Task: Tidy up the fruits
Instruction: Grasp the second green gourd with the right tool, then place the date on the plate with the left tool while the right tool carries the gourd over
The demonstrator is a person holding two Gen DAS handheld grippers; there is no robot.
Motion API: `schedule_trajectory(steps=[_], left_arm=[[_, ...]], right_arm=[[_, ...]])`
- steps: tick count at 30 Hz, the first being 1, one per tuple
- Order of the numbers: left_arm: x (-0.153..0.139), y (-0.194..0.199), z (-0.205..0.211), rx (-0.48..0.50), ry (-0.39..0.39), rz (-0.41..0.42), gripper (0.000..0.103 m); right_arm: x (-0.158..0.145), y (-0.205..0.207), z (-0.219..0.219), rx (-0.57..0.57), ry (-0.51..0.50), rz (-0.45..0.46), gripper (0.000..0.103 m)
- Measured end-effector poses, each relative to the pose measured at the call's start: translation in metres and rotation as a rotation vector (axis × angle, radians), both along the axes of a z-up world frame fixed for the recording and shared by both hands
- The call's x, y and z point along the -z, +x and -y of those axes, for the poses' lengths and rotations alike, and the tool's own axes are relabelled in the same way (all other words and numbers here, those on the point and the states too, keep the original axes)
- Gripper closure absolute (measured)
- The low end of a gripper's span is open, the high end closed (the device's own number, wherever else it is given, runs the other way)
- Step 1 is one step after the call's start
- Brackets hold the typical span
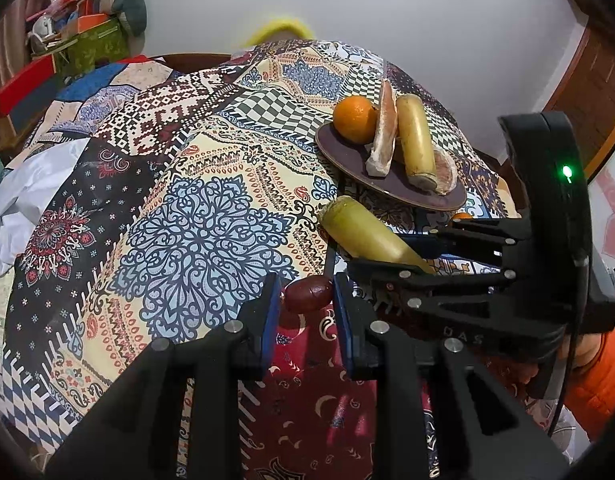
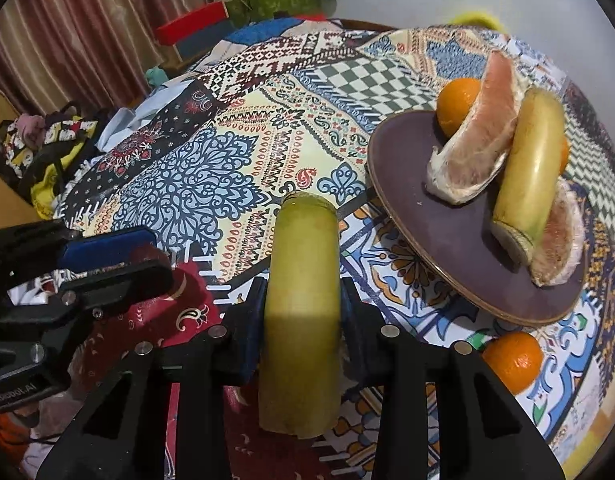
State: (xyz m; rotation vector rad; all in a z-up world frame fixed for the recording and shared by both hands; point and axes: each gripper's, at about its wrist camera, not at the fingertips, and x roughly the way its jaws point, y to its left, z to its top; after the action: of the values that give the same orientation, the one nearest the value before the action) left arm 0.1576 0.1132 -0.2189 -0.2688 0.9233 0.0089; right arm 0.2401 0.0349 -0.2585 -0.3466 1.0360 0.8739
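Right gripper (image 2: 301, 304) is clenched on a banana piece (image 2: 303, 292) held above the cloth just short of the plate (image 2: 459, 240); left gripper (image 1: 305, 300) brackets a red date (image 1: 307, 294), grip uncertain; next, likely carry the banana onto bare plate.

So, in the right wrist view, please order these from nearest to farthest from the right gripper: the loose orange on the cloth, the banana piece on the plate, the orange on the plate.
1. The loose orange, on the cloth just right of the right gripper, in front of the plate.
2. The banana piece on the plate, further ahead, to the right.
3. The orange on the plate, at its far edge.
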Motion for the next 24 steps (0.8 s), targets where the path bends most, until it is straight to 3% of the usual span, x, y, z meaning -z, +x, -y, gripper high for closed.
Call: schedule_trajectory(steps=[12,24], left_arm=[[-0.020,0.010,0.012,0.009,0.020,0.035,0.077],[-0.045,0.042,0.030,0.045,0.046,0.102,0.077]], right_arm=[[-0.044,0.006,0.057,0.135,0.160,0.051,0.071],[-0.074,0.026,0.107,0.274,0.219,0.157,0.071]])
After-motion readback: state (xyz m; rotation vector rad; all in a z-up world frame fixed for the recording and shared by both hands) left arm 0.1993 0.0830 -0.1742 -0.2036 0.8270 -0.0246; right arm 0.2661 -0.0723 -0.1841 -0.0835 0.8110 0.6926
